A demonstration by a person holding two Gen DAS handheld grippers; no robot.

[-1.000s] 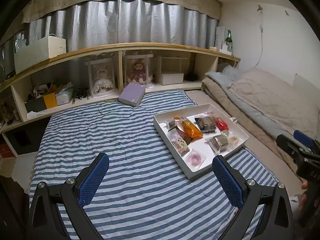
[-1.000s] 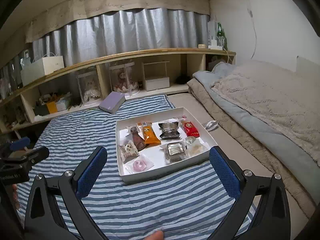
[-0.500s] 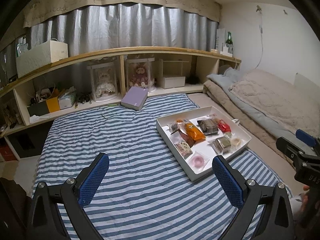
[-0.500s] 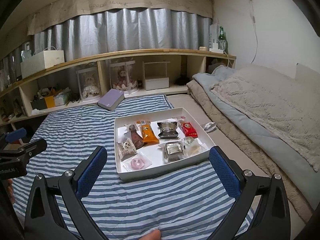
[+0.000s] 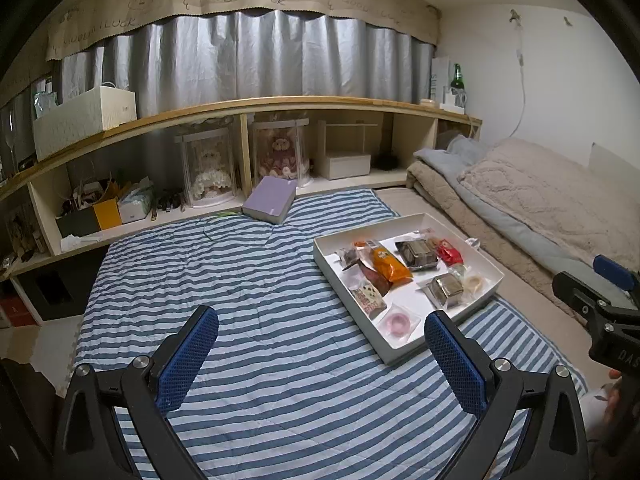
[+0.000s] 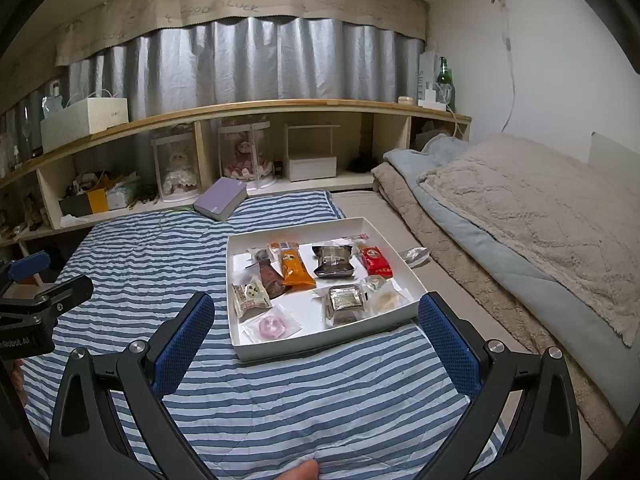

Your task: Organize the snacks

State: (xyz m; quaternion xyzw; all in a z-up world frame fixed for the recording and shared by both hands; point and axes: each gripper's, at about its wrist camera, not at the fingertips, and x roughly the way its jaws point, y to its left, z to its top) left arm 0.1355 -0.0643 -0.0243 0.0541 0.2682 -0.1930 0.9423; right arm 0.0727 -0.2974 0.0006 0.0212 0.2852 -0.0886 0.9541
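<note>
Your left tongs (image 5: pixel 320 354) and right tongs (image 6: pixel 316 334) hang spread apart, empty, above the striped blanket (image 6: pixel 140 252); the tray (image 6: pixel 320 342) holds perhaps ten snacks (image 6: pixel 295 267).

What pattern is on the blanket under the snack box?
Blue and white stripes on the blanket, clearest in the right wrist view.

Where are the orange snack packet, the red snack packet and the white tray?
orange snack packet (image 6: pixel 295 268), right wrist view, middle of wrapper.
red snack packet (image 6: pixel 376 260), right wrist view, centre of wrapper.
white tray (image 6: pixel 320 345), right wrist view, near wall.
</note>
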